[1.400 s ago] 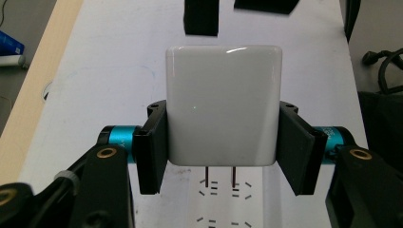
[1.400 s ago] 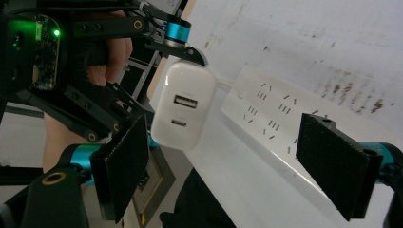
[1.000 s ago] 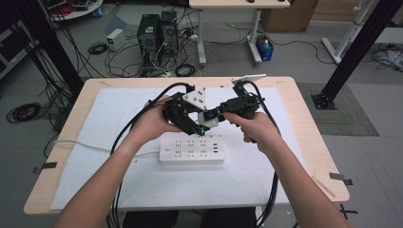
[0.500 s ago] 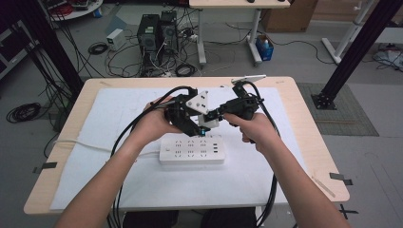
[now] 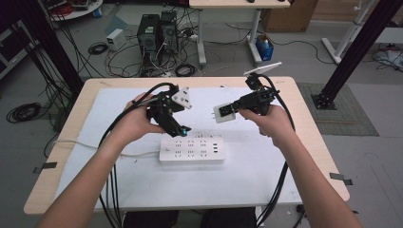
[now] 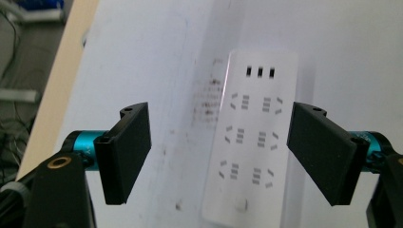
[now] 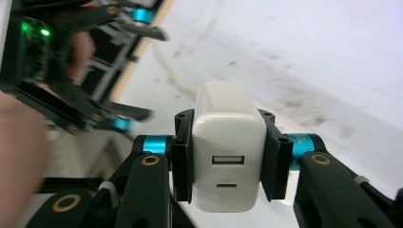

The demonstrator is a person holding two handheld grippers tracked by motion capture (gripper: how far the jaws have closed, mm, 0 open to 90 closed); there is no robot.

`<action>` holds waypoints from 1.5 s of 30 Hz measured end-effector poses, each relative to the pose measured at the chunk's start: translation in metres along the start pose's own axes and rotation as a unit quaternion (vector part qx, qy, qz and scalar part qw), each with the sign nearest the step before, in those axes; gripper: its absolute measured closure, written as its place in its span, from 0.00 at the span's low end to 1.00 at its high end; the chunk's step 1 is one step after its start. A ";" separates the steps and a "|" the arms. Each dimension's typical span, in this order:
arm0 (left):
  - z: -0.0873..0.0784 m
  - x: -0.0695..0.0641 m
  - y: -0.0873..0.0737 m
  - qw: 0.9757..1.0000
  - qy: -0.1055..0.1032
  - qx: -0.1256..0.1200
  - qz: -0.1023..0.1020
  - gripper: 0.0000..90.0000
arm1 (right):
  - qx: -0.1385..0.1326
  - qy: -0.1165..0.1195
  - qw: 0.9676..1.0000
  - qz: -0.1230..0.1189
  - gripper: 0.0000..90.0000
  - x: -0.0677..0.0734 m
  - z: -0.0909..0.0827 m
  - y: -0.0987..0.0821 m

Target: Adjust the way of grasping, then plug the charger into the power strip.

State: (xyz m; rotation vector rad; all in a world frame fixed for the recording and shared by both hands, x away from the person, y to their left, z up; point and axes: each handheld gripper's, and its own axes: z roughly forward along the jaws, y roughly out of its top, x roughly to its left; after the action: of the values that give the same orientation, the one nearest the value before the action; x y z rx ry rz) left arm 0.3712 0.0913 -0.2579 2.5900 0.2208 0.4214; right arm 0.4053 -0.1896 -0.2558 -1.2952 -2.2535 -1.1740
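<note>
A white USB charger hangs above the table, its prongs pointing left, with my right gripper shut on it. In the right gripper view the charger sits squeezed between the two black pads, its USB ports facing the camera. My left gripper hovers just left of it, above the white power strip. Its jaws have just been opening and now stand wide apart with nothing between them. In the left gripper view the left gripper looks straight down on the power strip and its rows of sockets.
The power strip lies on a white mat covering a wooden table; its white cord runs off to the left. Black cables trail from both grippers toward the near edge. Computers and loose wires are on the floor beyond the table.
The two grippers, close together around the charger before, have drawn apart. The left one let go and opened; the right one keeps the charger and has moved right and slightly up.
</note>
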 end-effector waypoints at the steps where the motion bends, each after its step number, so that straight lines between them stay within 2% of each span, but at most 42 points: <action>1: -0.001 0.001 -0.004 1.000 0.001 0.011 -0.008 0.25 | 0.007 -0.027 0.999 -0.017 0.69 -0.001 -0.007 0.002; 2: -0.003 0.003 -0.009 1.000 0.001 0.025 -0.018 0.25 | 0.007 -0.027 0.999 -0.017 0.69 -0.001 -0.007 0.002; 4: -0.006 0.007 -0.018 0.998 0.012 0.051 -0.041 0.25 | 0.006 -0.047 0.999 -0.026 0.69 -0.001 -0.015 0.003; 6: -0.009 0.012 -0.029 0.995 0.010 0.073 -0.073 0.25 | 0.013 -0.079 0.996 -0.043 0.69 -0.001 -0.021 0.004; 7: -0.011 0.015 -0.034 0.993 0.011 0.083 -0.085 0.25 | 0.024 -0.107 0.993 -0.053 0.69 -0.001 -0.026 0.005; 8: -0.013 0.016 -0.038 0.991 0.016 0.093 -0.092 0.25 | 0.024 -0.107 0.993 -0.053 0.69 -0.001 -0.026 0.005; 10: -0.017 0.021 -0.048 0.988 0.012 0.111 -0.109 0.25 | 0.029 -0.128 0.990 -0.059 0.69 -0.001 -0.031 0.005; 12: -0.021 0.024 -0.056 0.984 0.024 0.125 -0.126 0.25 | 0.037 -0.157 0.984 -0.071 0.69 -0.001 -0.034 0.005; 14: -0.024 0.028 -0.064 0.979 0.025 0.140 -0.145 0.25 | 0.048 -0.178 0.980 -0.079 0.69 -0.003 -0.037 0.005; 15: -0.026 0.030 -0.068 0.978 0.028 0.143 -0.148 0.25 | 0.060 -0.214 0.970 -0.094 0.69 -0.003 -0.038 0.004; 16: -0.028 0.032 -0.072 0.977 0.027 0.146 -0.155 0.25 | 0.060 -0.214 0.970 -0.094 0.69 -0.003 -0.038 0.004; 17: -0.030 0.033 -0.076 0.975 0.027 0.149 -0.163 0.25 | 0.078 -0.239 0.962 -0.103 0.69 -0.004 -0.040 0.003; 18: -0.032 0.036 -0.080 0.973 0.029 0.156 -0.167 0.25 | 0.078 -0.239 0.962 -0.103 0.69 -0.004 -0.040 0.003; 19: -0.033 0.037 -0.083 0.972 0.033 0.157 -0.174 0.25 | 0.084 -0.251 0.958 -0.107 0.69 -0.005 -0.041 0.003; 20: -0.035 0.038 -0.085 0.971 0.037 0.158 -0.177 0.25 | 0.087 -0.253 0.957 -0.108 0.69 -0.006 -0.042 0.003; 21: -0.036 0.039 -0.087 0.971 0.037 0.155 -0.180 0.25 | 0.084 -0.250 0.958 -0.110 0.69 -0.007 -0.045 0.002; 24: -0.038 0.039 -0.089 0.969 0.030 0.154 -0.189 0.25 | 0.087 -0.247 0.958 -0.116 0.69 -0.007 -0.046 0.002; 26: -0.038 0.040 -0.089 0.969 0.030 0.156 -0.187 0.25 | 0.095 -0.256 0.953 -0.129 0.69 -0.007 -0.044 0.003; 32: -0.036 0.039 -0.090 0.970 0.023 0.157 -0.185 0.25 | 0.119 -0.252 0.946 -0.165 0.69 -0.006 -0.031 0.008; 33: -0.035 0.038 -0.090 0.970 0.023 0.159 -0.184 0.25 | 0.124 -0.251 0.944 -0.175 0.69 -0.005 -0.028 0.009; 34: -0.034 0.038 -0.090 0.970 0.022 0.159 -0.184 0.25 | 0.132 -0.253 0.939 -0.192 0.69 -0.005 -0.024 0.010; 36: -0.033 0.036 -0.091 0.970 0.019 0.159 -0.183 0.25 | 0.146 -0.257 0.932 -0.212 0.69 -0.003 -0.014 0.012; 37: -0.033 0.036 -0.091 0.970 0.020 0.158 -0.181 0.25 | 0.159 -0.254 0.925 -0.235 0.69 -0.002 -0.004 0.014; 38: -0.033 0.035 -0.091 0.971 0.020 0.159 -0.179 0.25 | 0.159 -0.254 0.925 -0.235 0.69 -0.002 -0.004 0.014; 40: -0.033 0.034 -0.092 0.971 0.016 0.158 -0.180 0.25 | 0.171 -0.249 0.917 -0.260 0.69 -0.001 0.006 0.015; 41: -0.032 0.034 -0.092 0.970 0.016 0.158 -0.183 0.25 | 0.183 -0.241 0.912 -0.277 0.69 0.000 0.018 0.017; 42: -0.032 0.033 -0.093 0.970 0.017 0.158 -0.183 0.25 | 0.183 -0.241 0.912 -0.277 0.69 0.000 0.018 0.017; 45: -0.033 0.032 -0.095 0.971 0.012 0.156 -0.180 0.25 | 0.206 -0.231 0.901 -0.304 0.69 0.001 0.035 0.018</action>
State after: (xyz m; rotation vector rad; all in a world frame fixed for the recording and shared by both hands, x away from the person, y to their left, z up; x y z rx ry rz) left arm 0.3827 0.1954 -0.2705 2.7647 0.8101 0.3030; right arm 0.4247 -0.1567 -0.2679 -0.7695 -3.1783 -0.4838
